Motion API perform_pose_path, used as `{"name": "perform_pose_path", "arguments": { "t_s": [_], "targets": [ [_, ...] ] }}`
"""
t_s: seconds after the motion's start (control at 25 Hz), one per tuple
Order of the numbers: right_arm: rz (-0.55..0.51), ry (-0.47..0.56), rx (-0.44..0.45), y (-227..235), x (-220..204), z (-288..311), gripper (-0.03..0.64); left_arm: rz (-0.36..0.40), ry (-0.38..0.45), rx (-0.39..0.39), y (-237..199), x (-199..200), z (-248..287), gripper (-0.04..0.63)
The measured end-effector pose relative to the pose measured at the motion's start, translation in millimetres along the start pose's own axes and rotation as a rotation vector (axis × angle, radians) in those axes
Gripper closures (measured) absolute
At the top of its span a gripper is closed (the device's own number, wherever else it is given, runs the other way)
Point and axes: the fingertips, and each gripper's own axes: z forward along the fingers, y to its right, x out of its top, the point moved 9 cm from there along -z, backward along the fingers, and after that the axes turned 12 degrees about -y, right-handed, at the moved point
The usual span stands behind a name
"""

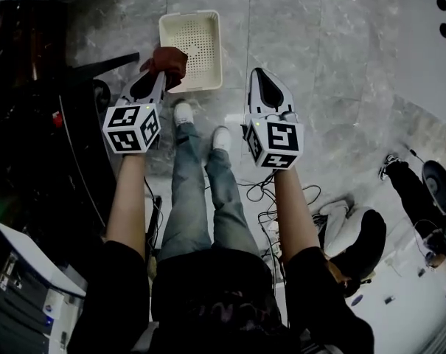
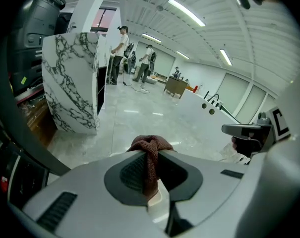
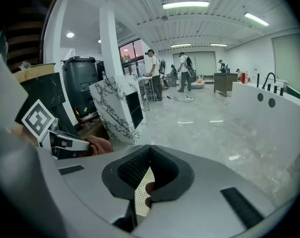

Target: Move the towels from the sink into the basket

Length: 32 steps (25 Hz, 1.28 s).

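Quick note on where this could've gone sideways. The brown towel [image 1: 168,60] was pinched in the left gripper [image 1: 158,76]. Its jaws were nearly closed, with a narrow fold clamped between the pads and the rest bunched up past the tips. The right gripper [image 1: 258,72] was closed tip to tip with nothing in it.

The towel was held above the near-left corner of the white perforated basket [image 1: 217,50], not over the middle. If it were let go right there, it would probably get draped over the rim or dropped onto the marble floor [image 1: 318,87]. Only a thin fold was gripped too, so a slip looked possible if the gripper got jerked. The basket looked light, so it could likely be shoved if bumped by either gripper.

On the views:
- **Head view:** this was the only one where the towel's spot relative to the basket could be judged.
- **Left gripper view:** the pinch itself was shown up close, but the basket wasn't seen at all.
- **Right gripper view:** the shut jaws were confirmed here, with a bit of perforated basket visible through the gap behind the tips.

The inside of the sink wasn't shown in any view, so the number of towels left couldn't be told.
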Motion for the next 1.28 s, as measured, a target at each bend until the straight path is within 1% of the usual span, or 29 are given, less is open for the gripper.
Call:
{"name": "perform_pose_path", "arguments": {
  "t_s": [0.28,0.44,0.56,0.68,0.8,0.92,1.28],
  "targets": [
    [-0.011,-0.039,0.01,8,-22,26,0.601,-0.004,-0.049,-0.016,-2,-15,45,0.539],
    [0.018,-0.041,0.01,14,-24,32,0.601,-0.024,-0.06,-0.032,-5,-21,61,0.527],
    [0.01,-0.047,0.0,17,-32,38,0.601,-0.02,-0.08,-0.05,-7,-26,73,0.484],
    [0.007,-0.064,0.001,15,-39,42,0.601,-0.017,-0.092,-0.068,-10,-31,82,0.408],
    [0.013,-0.072,0.0,15,-45,45,0.601,-0.018,-0.1,-0.085,-9,-37,87,0.378],
    [0.013,-0.076,-0.002,12,-49,47,0.601,-0.019,-0.11,-0.098,-9,-42,90,0.365],
    [0.023,-0.065,-0.002,8,-44,39,0.601,-0.016,-0.113,-0.095,-7,-42,83,0.365]
  ]
}}
